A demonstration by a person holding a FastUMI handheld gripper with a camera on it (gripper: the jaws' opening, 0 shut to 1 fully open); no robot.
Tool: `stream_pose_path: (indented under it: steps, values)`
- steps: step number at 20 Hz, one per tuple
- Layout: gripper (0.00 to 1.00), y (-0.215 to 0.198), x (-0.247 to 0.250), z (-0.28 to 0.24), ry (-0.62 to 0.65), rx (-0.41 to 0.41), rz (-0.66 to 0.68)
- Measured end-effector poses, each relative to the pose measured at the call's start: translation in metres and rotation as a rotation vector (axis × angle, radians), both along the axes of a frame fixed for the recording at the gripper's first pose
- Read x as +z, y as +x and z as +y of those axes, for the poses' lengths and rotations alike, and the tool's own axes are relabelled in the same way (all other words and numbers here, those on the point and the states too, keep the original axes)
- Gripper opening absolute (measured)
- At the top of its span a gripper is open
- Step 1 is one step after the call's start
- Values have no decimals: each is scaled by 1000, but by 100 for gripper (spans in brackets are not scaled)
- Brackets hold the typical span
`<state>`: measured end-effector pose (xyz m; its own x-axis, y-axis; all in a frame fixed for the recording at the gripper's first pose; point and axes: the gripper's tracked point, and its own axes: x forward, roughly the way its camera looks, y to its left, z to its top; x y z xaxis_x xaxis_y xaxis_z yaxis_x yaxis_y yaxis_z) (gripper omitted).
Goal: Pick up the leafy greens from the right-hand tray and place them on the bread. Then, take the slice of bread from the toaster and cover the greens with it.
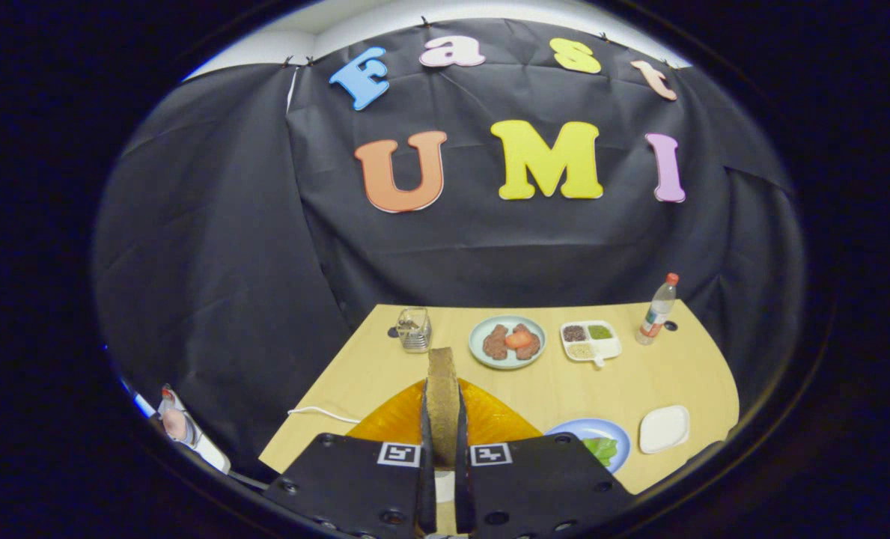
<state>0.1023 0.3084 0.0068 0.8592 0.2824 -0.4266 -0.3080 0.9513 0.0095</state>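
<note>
Gripper cam rides low, faces fwd along fingers (403,479) over table (564,382) toward booth wall.

staged recording booth: black cloth wall (489,247), wooden table (549,382) with toy food

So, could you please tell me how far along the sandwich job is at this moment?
In hand: the gripper is shut on a slice of bread, held upright on edge above the orange plate. Whether greens already lie on bread below is hidden by the gripper; some leafy greens sit on the blue plate. Left: laying this slice down as the cover.
</note>
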Motion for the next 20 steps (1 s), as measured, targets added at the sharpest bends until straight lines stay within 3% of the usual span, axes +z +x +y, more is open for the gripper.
stream_pose_path:
  steps: [6, 12, 20]
  values:
    - [10, -9, -13, -52, 3, -29, 10]
    - [10, 10, -103, -128, -28, -92, 65]
    - [9, 29, -193, -175, 152, -79, 212]
